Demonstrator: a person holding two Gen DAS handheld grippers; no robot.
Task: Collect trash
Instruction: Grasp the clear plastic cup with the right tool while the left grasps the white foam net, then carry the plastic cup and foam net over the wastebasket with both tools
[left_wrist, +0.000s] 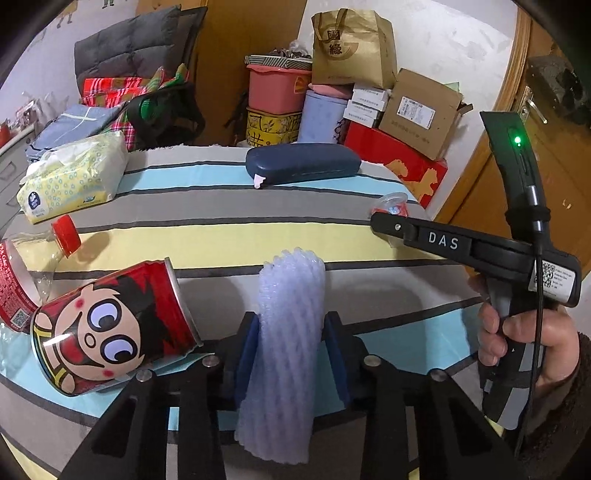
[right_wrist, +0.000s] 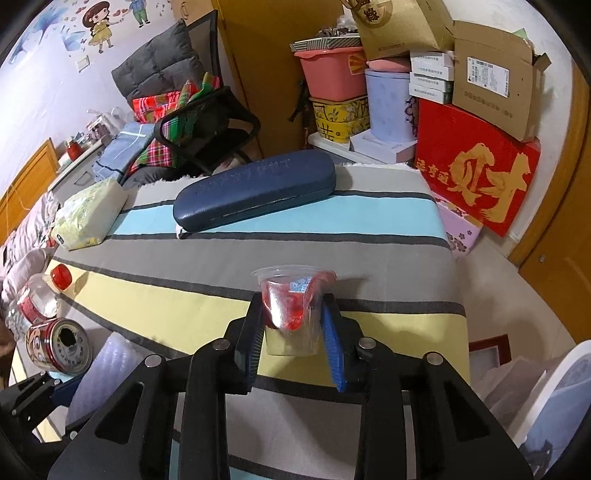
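Left wrist view shows the left gripper closed on a pale lavender-white foam mesh sleeve, its blue pads pressing the sleeve's flanks over the striped tablecloth. The sleeve is a ribbed, netted tube whose long axis runs away from the camera, far end toward the dark blue glasses case. Just left lies a red cartoon-face drink can on its side, beside a clear plastic bottle with a red cap. Right wrist view has the right gripper clamped on a small clear plastic cup, upright, rim uppermost, with crumpled red-and-silver foil inside, near the cloth's right edge.
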